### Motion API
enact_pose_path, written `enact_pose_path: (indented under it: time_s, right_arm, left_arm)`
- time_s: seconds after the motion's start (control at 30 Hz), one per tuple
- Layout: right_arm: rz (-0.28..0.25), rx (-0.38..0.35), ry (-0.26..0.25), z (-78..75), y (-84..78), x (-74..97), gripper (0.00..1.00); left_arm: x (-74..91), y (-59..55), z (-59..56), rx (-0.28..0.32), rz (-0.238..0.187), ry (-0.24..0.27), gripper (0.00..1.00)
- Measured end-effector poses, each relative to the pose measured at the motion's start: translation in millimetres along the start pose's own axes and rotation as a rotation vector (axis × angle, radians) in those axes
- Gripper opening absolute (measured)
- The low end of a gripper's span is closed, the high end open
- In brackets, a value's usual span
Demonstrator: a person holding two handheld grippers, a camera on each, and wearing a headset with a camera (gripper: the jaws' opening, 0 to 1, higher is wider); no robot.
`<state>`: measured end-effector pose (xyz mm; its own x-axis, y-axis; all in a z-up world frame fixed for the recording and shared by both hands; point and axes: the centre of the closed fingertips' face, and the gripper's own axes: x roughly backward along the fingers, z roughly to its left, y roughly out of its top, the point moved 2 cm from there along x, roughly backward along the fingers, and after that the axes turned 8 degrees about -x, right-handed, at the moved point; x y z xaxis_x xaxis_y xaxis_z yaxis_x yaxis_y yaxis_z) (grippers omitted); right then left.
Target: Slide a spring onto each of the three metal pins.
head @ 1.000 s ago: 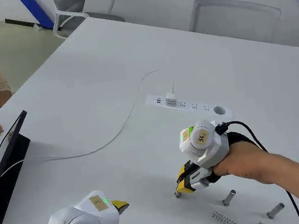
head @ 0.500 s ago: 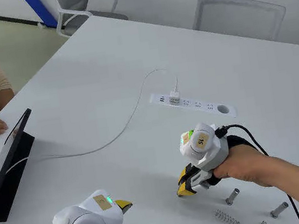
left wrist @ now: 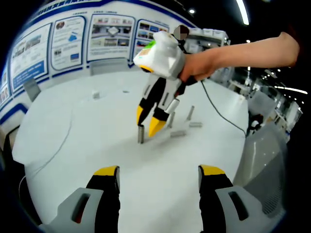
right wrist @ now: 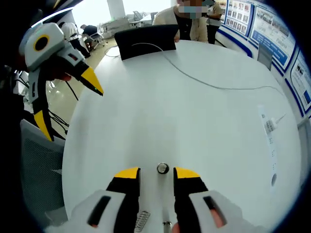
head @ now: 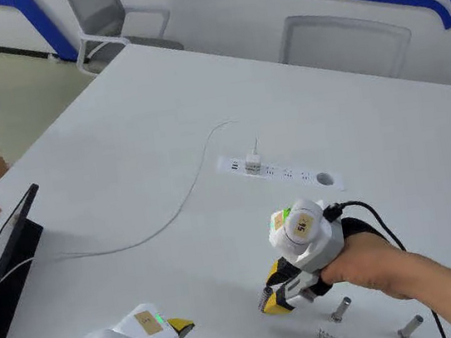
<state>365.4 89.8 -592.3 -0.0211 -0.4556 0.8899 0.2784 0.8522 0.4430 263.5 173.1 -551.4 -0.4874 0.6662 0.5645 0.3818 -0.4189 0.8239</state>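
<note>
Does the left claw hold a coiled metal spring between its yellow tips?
No, the left claw is open, with bare white table between its tips.

Both units, the left gripper (left wrist: 159, 171) and the right gripper (head: 268, 298), share one build: a rounded white housing (head: 313, 241) and black jaws with yellow ends. Each housing carries a green indicator light (head: 285, 213) and a tan label (head: 305, 225) with printed numerals. A black cable (head: 376, 208) exits the rear of each.

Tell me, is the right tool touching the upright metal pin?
Apart. The right gripper view shows the pin between the open jaws of the right tool, with white table visible on both sides.
</note>
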Motion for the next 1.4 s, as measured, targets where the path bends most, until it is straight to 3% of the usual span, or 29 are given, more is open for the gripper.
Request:
enact_pose_path:
  time_s: [0.1, 0.37, 0.6, 0.77, 0.87, 1.13, 1.4]
  right_arm:
    - [-0.019, -0.008, -0.024, 2.7, -4.3, 8.0, 0.30]
    - [-0.159, -0.149, -0.072, 11.2, -11.7, 32.2, 0.41]
    - [-0.283, -0.281, -0.111, 15.0, -16.9, 53.7, 0.52]
    - [-0.333, -0.333, -0.153, 21.2, -26.8, 66.9, 0.60]
    - [-0.368, -0.383, -0.151, 28.0, -32.9, 72.7, 0.65]
    - [-0.423, -0.442, -0.178, 41.3, -53.2, 83.0, 0.69]
    - [-0.499, -0.530, -0.198, 44.5, -69.5, 96.4, 0.74]
  left_arm:
    - [-0.6, 1.9, -2.7, -0.006, 0.000, -0.006, 0.67]
    - [-2.0, 10.6, -13.9, -0.014, -0.004, -0.022, 0.67]
    - [-2.4, 15.8, -16.1, -0.014, -0.004, -0.024, 0.67]
    - [-2.2, 19.3, -19.3, -0.019, 0.000, -0.026, 0.67]
    - [-1.9, 21.8, -22.0, -0.022, -0.001, -0.027, 0.67]
    - [-3.6, 26.1, -27.9, -0.035, 0.000, -0.028, 0.68]
    - [-5.3, 28.8, -25.4, -0.038, 0.005, -0.021, 0.68]
